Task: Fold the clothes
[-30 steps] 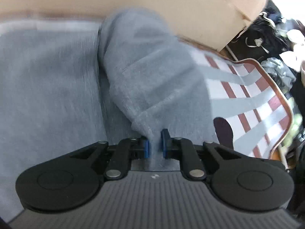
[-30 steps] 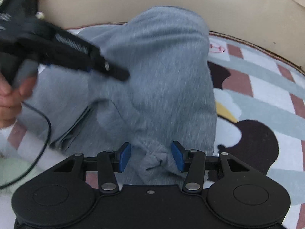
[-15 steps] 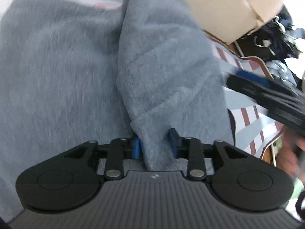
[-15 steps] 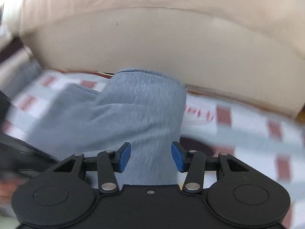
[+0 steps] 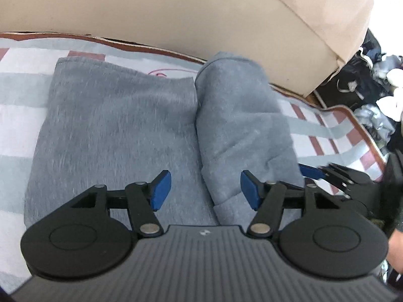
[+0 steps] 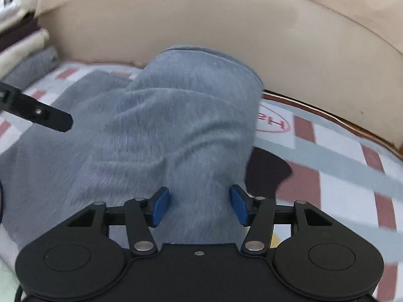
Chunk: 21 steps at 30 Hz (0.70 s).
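The gray sweatpants [image 5: 131, 136] lie folded on the checked blanket [image 5: 325, 128] by the tan couch [image 5: 176, 10], long side running away toward it, while the left gripper [image 5: 206, 190] and right gripper [image 6: 199, 206] tilt down, both jaws opening around cloth without pinching it.

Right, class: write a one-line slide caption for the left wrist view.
Left gripper opening over a folded grey garment on a checked blanket, right gripper alongside.
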{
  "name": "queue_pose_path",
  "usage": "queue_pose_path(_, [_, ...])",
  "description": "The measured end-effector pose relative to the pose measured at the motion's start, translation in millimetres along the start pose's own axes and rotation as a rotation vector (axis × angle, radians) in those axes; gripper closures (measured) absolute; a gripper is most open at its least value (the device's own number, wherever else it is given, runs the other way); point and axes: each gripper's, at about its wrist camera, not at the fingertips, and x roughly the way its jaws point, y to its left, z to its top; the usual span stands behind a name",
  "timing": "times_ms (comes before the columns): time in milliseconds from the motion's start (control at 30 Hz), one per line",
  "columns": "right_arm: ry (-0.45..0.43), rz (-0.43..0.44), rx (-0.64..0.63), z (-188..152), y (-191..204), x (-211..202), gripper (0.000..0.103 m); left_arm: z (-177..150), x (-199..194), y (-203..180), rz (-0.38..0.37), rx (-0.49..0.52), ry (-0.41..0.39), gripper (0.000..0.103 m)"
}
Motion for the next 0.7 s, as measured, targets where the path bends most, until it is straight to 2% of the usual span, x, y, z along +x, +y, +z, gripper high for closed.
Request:
queue_pose_path(100, [0.014,0.02,0.007,-15,-1,-14,0.043,19,-1,-13,-0.015,0.086,-0.011,0.043])
queue_pose_path(167, [0.039,0.084,0.034,-18,-11,-22,0.044,45,-1,-25,-0.021,0.183,-0.004,0.043])
queue_pose_path(233, [0.066,0.165,0.064,-22,-25,-31,0.046,77,9,-49,0.023,0.341,0.008,0.042])
queue_pose_path(333, [0.044,0.168,0.12,-35,-44,-41,0.046,121,39,-84,0.083,0.562,0.016,0.04])
queue_pose_path(367, [0.045,0.184,0.17,-40,-53,-38,0.046,133,50,-93,0.083,0.599,0.019,0.04])
queue_pose_path(400, [0.046,0.2,0.221,-44,-62,-36,0.05,144,63,-99,0.061,0.592,0.037,0.04])
queue_pose_path(433, [0.047,0.221,0.271,-48,-70,-33,0.075,155,78,-102,0.033,0.573,0.064,0.039])
queue_pose_path(467, [0.041,0.257,0.314,-50,-74,-30,0.09,163,91,-106,0.007,0.546,0.095,0.038])
queue_pose_path(533, [0.018,0.263,0.353,-53,-76,-30,0.092,171,118,-111,-0.023,0.485,0.156,0.035])
queue_pose_path(633, [0.014,0.258,0.313,-53,-73,-30,0.092,169,154,-114,-0.03,0.437,0.242,0.035])
queue_pose_path(700, [0.025,0.264,0.313,-53,-76,-31,0.085,160,171,-119,-0.03,0.446,0.301,0.035])
